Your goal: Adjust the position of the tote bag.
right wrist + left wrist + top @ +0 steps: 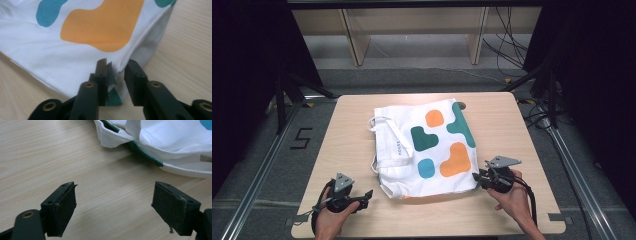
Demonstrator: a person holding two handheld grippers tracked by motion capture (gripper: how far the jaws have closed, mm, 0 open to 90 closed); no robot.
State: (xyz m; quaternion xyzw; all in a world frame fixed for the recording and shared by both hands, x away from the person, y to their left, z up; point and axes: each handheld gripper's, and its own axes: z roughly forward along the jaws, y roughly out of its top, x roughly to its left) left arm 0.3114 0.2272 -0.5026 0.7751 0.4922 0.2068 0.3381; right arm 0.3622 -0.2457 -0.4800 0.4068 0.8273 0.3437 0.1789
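Note:
A white tote bag [432, 145] printed with orange, green and teal blobs lies flat on the wooden table [347, 135], its handles toward the left. My right gripper [477, 177] is at the bag's near right corner. In the right gripper view, its jaws [117, 69] stand close together with the corner fold of the bag [75, 50] pinched between them, fabric touching both pads. My left gripper [366, 198] rests near the bag's near left corner, a little short of it. Its jaws [113, 200] are wide open over bare wood, with the bag's hem [175, 140] ahead of them.
Bare tabletop [512, 125] runs along the bag's right and left sides and in front of it. Aluminium rails [262, 165] flank the table. A wooden shelf frame [412, 30] and loose cables [507, 45] stand beyond the far edge.

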